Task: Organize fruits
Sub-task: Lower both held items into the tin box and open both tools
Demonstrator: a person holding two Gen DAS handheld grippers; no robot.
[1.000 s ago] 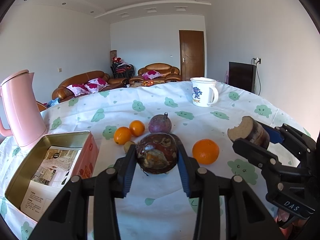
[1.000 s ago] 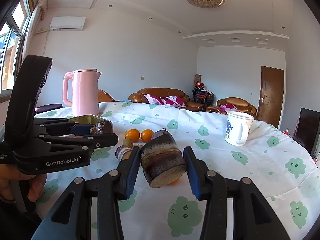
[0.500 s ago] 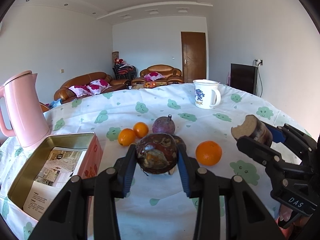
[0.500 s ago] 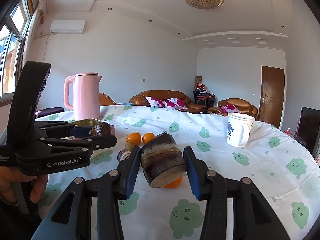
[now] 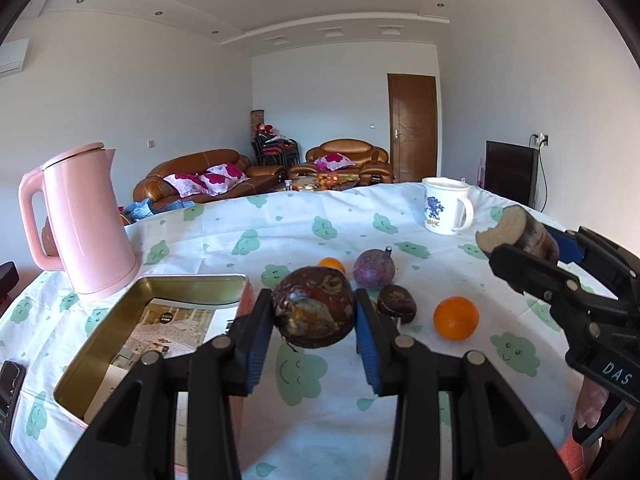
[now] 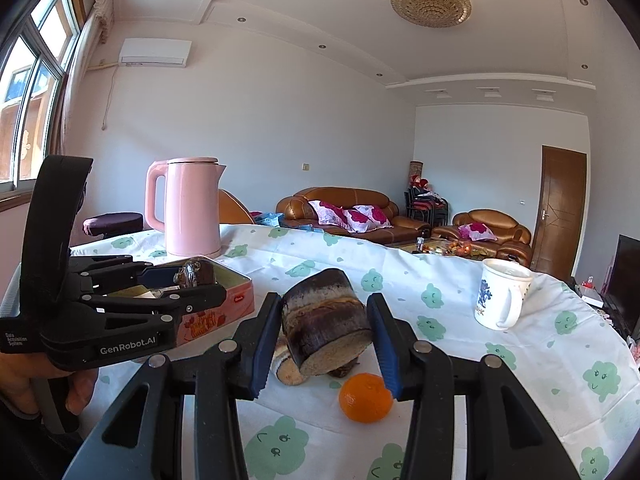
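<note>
The left tool (image 5: 314, 314) is clamped on a dark brown, mottled round fruit (image 5: 314, 307), held above the worktop (image 5: 304, 236) just right of the open tin box (image 5: 120, 320). The right tool (image 6: 326, 332) grips a short cut piece of sugarcane (image 6: 326, 318), dark-skinned with a pale cut end, also lifted off the cloth; in the left wrist view it (image 5: 516, 234) sits well to the right of the tin, pinched between that tool's (image 5: 532, 248) fingers.

Loose on the worktop to the right of the tin lie a purple round fruit (image 5: 374, 269), a small orange (image 5: 332, 263) just beside it and partly hidden behind the held fruit, a small dark brown fruit (image 5: 397, 300), and a larger orange (image 5: 456, 318) farther right. In the right wrist view another pale cut piece (image 6: 289, 364) rests on the cloth under the held sugarcane, near that orange (image 6: 365, 397).

The tin holds a printed paper sheet (image 5: 168, 322). A pink kettle (image 5: 80, 220) stands just behind the tin, and a white mug (image 5: 446, 210) with a blue figure stands far to its right, towards the back edge. The cloth is white with green cloud shapes.
</note>
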